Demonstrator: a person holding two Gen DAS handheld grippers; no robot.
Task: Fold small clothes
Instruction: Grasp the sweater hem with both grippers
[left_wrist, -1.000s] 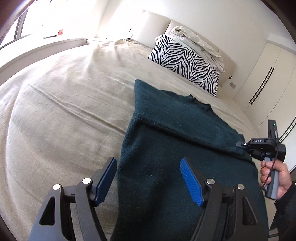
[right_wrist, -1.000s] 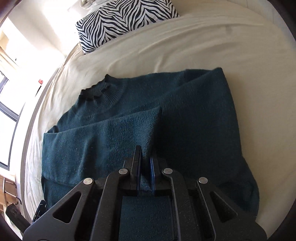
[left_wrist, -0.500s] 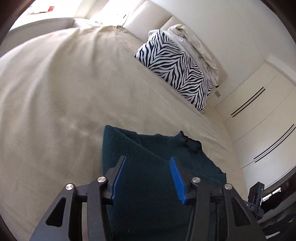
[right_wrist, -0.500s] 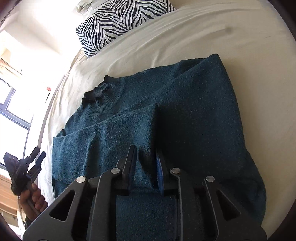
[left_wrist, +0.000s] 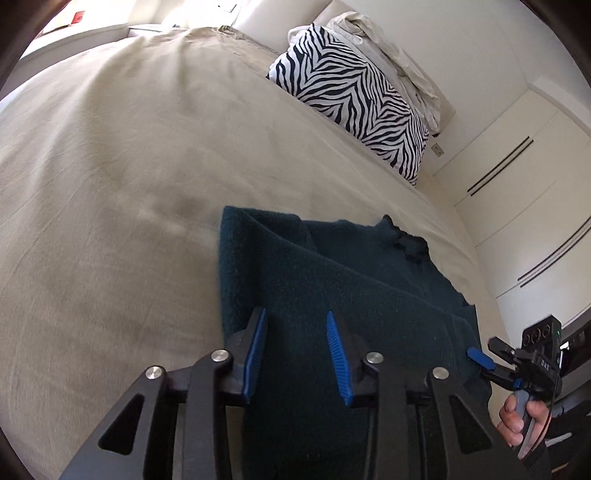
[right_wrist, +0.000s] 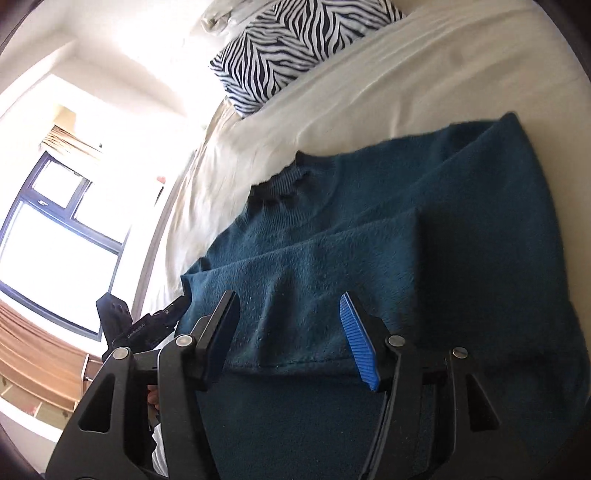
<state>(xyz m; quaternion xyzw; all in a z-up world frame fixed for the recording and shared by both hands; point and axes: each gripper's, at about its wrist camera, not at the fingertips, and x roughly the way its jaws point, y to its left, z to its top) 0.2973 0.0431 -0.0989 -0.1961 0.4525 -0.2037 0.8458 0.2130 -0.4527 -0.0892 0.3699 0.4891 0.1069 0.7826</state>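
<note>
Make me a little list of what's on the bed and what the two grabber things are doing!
bed: beige sheet
clothing: dark teal sweater, lying flat, both sleeves folded in across its body
collar: ribbed neck, pointing toward the pillow
pillow: zebra pillow at the head of the bed
left gripper: jaws have just been closing, over the sweater's edge, not pinching it yet
right gripper: jaws have just been opening, folded sleeve lies loose between them
fold stage: sleeves in, body not yet folded
</note>
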